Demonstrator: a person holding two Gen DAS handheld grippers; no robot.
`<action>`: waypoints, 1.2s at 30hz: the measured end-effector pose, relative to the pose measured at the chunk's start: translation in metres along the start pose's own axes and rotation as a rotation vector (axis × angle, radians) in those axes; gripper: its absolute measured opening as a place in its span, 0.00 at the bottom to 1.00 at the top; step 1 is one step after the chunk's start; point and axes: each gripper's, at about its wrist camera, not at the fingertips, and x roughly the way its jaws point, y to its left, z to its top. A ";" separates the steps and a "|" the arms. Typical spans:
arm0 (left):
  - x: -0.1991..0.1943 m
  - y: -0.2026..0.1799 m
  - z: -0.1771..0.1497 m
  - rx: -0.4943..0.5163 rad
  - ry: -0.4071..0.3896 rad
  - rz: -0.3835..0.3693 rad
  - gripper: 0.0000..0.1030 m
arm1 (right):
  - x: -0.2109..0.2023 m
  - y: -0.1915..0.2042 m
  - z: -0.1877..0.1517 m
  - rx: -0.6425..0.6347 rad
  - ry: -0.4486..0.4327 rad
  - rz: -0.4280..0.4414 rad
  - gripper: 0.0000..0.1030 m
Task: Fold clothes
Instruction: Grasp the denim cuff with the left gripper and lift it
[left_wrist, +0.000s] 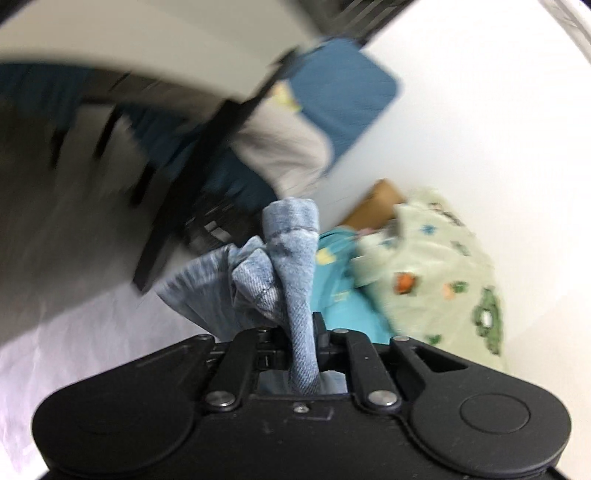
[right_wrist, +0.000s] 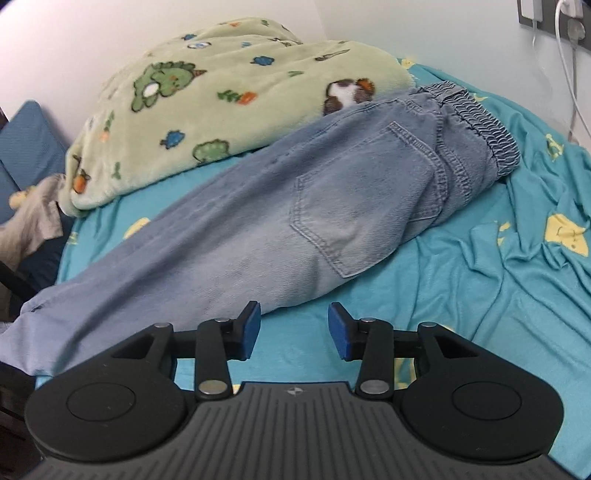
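Light blue jeans (right_wrist: 280, 206) lie lengthwise on the teal bed sheet (right_wrist: 517, 266), elastic waistband at the far right, back pocket facing up, legs running toward the near left. My right gripper (right_wrist: 293, 326) is open, its blue pads (right_wrist: 251, 325) hovering just off the jeans' near edge with nothing between them. In the blurred left wrist view, my left gripper (left_wrist: 301, 332) is shut on a bunched hem end of the jeans (left_wrist: 291, 266), which sticks up out of the jaws.
A green fleece blanket (right_wrist: 207, 99) with cartoon prints is heaped behind the jeans against the white wall. A blue cushion (left_wrist: 343, 103) and grey cloth (left_wrist: 280, 155) lie beyond the bed's left end. Charger cables (right_wrist: 569, 66) hang from a wall socket at top right.
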 end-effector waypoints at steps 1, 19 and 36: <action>-0.003 -0.016 -0.001 0.023 -0.008 -0.012 0.07 | -0.001 0.000 0.000 0.007 0.001 0.009 0.42; -0.011 -0.233 -0.099 0.195 0.007 -0.167 0.07 | 0.005 -0.038 0.014 0.098 -0.015 0.039 0.42; 0.005 -0.302 -0.284 0.503 0.228 -0.205 0.07 | 0.001 -0.068 0.027 0.236 -0.008 0.148 0.44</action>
